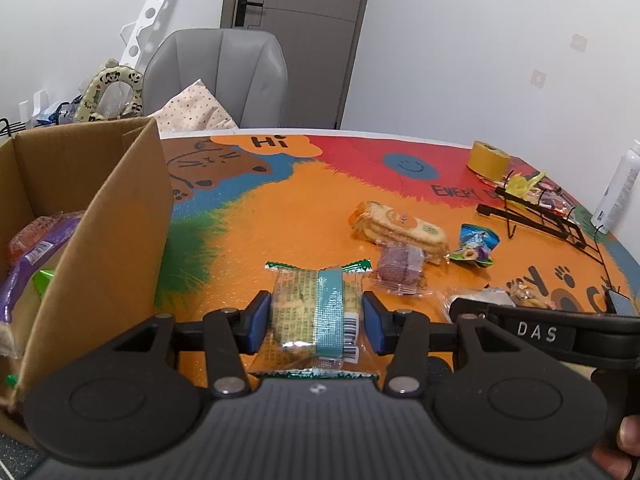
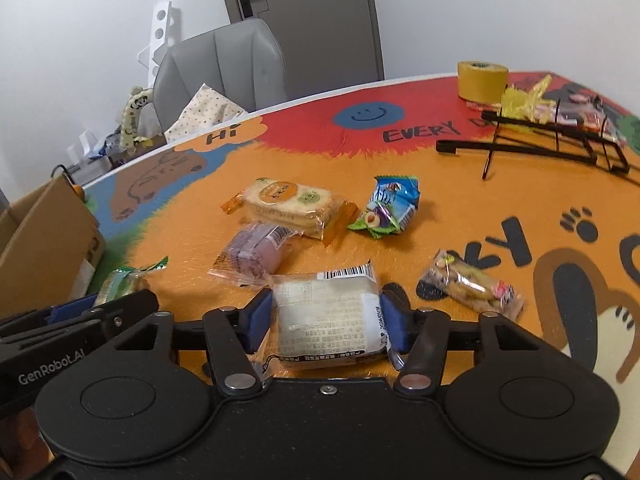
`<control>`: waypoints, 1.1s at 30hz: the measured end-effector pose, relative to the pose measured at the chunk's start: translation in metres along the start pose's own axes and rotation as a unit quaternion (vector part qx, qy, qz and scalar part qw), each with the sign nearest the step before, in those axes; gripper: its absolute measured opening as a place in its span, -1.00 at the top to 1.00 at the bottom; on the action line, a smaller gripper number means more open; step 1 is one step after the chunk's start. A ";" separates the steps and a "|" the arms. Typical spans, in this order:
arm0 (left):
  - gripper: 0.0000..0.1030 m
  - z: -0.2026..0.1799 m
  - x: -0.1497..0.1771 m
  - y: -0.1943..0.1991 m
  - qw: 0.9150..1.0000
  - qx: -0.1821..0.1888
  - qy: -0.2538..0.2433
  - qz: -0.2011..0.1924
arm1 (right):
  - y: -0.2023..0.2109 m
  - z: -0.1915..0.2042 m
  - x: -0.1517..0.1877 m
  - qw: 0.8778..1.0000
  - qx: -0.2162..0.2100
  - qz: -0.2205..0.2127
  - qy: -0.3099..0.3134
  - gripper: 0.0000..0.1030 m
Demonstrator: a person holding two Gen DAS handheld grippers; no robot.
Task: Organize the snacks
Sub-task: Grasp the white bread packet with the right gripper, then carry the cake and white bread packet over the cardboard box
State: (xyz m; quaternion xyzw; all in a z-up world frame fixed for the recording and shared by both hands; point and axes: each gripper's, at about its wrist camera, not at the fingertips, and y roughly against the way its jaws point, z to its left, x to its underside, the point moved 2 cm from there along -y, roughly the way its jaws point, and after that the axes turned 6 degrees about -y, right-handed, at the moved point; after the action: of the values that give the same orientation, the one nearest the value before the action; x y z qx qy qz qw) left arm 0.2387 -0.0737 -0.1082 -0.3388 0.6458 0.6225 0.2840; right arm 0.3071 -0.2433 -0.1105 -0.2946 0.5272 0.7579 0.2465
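My left gripper is shut on a green-edged snack pack with a teal band, its blue pads pressing both sides just above the orange table. The same pack shows at the left of the right wrist view. My right gripper is shut on a white wrapped snack with a barcode, which rests on the table. A cardboard box stands open at the left and holds several packs, one of them purple.
Loose on the table lie a rice cracker pack, a purple snack, a blue candy bag and a nut bar pack. At the far right are a yellow tape roll, a black wire rack and a white bottle.
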 end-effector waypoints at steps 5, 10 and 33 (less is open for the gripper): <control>0.08 -0.002 0.000 0.012 1.000 0.001 0.000 -0.010 | 0.011 -0.004 0.005 1.000 -0.003 -0.005 -0.009 -0.03; 0.08 -0.006 -0.002 0.024 1.000 0.004 -0.002 -0.020 | 0.027 -0.005 0.003 1.000 -0.011 -0.022 -0.017 -0.03; 0.08 0.020 -0.020 0.080 0.997 -0.018 0.014 -0.080 | 0.059 0.039 -0.001 0.996 -0.077 -0.045 -0.006 -0.03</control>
State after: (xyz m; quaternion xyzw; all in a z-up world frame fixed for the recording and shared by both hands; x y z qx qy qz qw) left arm 0.1864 -0.0526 -0.0444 -0.4030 0.6096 0.6042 0.3178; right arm 0.2601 -0.2258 -0.0604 -0.3315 0.4522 0.7862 0.2600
